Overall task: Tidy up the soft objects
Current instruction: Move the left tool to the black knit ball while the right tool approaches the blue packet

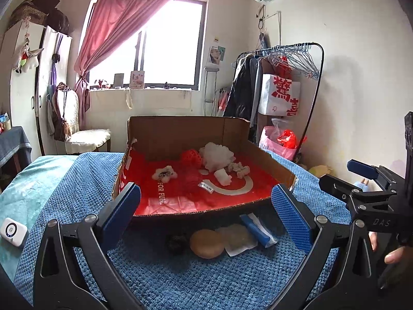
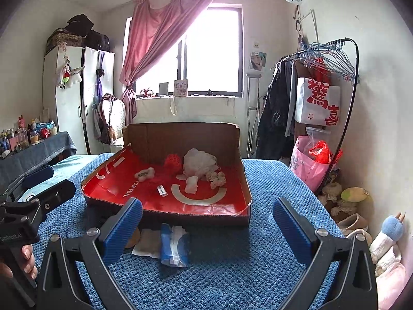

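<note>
On bed, 12 o'clock of both grippers: cardboard box (image 1: 196, 139), red-lined, near side cut low, presumably for easy drop-in.
Box contents: white mesh pouf (image 1: 216, 155) at 12 o'clock of box centre; red perforated ball (image 1: 190, 157) touching it at its 9 o'clock; star-shaped plush charm (image 1: 165, 173) toward 9 o'clock; small white sponge piece (image 1: 222, 177) and cream scrunchie (image 1: 239, 169) toward 2 o'clock. Judged already sorted.
Loose items: on blue knitted blanket (image 1: 180, 279), just outside box's near wall at 6 o'clock. Round tan sponge (image 1: 207, 243), dark ball (image 1: 176, 242) at its 9 o'clock, pale flat pad in wrapper (image 1: 238, 240) at its 3 o'clock, blue-and-white packet (image 2: 174, 248) beyond that.
Left gripper (image 1: 206, 211): spread to full width, empty, aimed slightly down over tan sponge; wide stance suits a bulky, squashy target.
Right gripper (image 2: 207, 219): wide apart, empty, blue-and-white packet between and below its fingers, not touched.
Hands: fingertips on each handle visible at frame edges only.
Bystander item: white device (image 1: 11, 232) at 9 o'clock on teal cover; not soft, judged outside task.
Stage, judged: partway; four loose items outstanding.
Risk, judged: thin wrapper may slip or crumple under pads; dark ball may roll.
</note>
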The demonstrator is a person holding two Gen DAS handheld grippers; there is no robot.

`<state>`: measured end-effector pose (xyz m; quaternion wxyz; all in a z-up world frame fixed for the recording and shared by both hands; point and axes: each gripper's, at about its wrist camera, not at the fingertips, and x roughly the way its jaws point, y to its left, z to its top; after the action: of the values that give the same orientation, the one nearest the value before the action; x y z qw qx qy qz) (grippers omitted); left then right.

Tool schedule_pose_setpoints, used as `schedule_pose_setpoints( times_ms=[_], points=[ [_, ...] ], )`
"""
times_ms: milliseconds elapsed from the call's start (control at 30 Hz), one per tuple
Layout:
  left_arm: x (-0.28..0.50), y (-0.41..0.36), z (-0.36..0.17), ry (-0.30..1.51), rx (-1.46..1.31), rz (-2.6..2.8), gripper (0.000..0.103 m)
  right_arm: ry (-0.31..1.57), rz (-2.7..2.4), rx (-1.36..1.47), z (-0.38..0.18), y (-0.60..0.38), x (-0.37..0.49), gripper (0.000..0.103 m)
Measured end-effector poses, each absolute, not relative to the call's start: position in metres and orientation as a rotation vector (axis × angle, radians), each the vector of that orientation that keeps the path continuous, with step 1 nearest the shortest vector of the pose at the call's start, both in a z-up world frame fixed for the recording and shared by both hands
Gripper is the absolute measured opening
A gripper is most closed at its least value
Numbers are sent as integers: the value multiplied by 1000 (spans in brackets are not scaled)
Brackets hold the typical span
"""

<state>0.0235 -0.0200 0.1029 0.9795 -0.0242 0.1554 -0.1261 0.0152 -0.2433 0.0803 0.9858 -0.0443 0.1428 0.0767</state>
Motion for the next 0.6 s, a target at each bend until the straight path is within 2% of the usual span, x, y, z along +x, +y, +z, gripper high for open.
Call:
schedule_pose_setpoints(
  times_ms=[600],
  points=[
    [18,-18,54,404,-37,-214,103,349,128,-125,26,-233,10,103]
  ],
)
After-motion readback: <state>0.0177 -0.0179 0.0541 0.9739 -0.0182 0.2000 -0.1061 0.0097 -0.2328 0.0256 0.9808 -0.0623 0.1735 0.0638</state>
